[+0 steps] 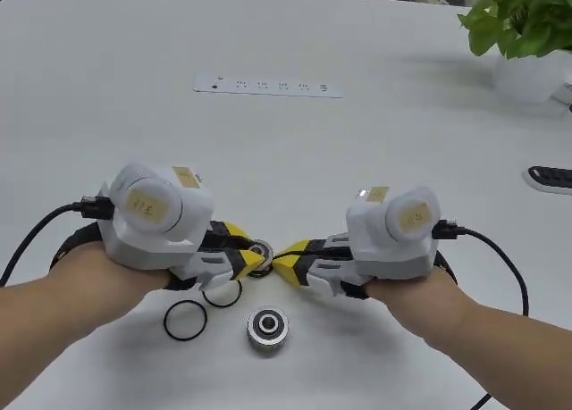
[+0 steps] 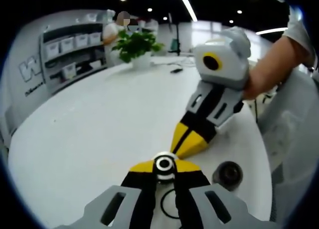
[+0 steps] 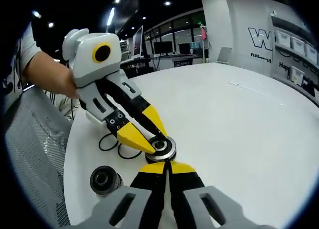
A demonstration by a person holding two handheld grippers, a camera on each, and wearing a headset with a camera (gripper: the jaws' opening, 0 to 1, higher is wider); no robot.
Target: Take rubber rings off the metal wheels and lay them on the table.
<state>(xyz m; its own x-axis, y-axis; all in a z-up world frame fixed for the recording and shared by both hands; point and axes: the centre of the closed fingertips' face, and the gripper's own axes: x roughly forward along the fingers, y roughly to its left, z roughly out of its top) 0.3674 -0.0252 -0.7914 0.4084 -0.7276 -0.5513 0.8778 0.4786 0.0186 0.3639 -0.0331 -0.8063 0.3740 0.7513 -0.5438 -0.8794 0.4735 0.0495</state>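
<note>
head view: two rubber rings are already off and lie flat on the table [image 1: 375,160], one ring [image 1: 185,320] just beside the other ring [image 1: 222,293]. there are two metal wheels: the spare wheel [image 1: 267,328] stands near the rings, and the held wheel [image 1: 260,252] sits between your grippers.
left gripper view: your left gripper [image 2: 165,165] is clamped on the held wheel.
right gripper view: your right gripper [image 3: 167,167] is pinched narrow at the held wheel's rim; i can't tell whether it has rubber. the spare wheel looks dark-rimmed, so it likely still needs stripping.

Left gripper [image 2: 164,169] clamps wheel [image 2: 164,163] (right gripper [image 2: 182,146] tip touching it).
</note>
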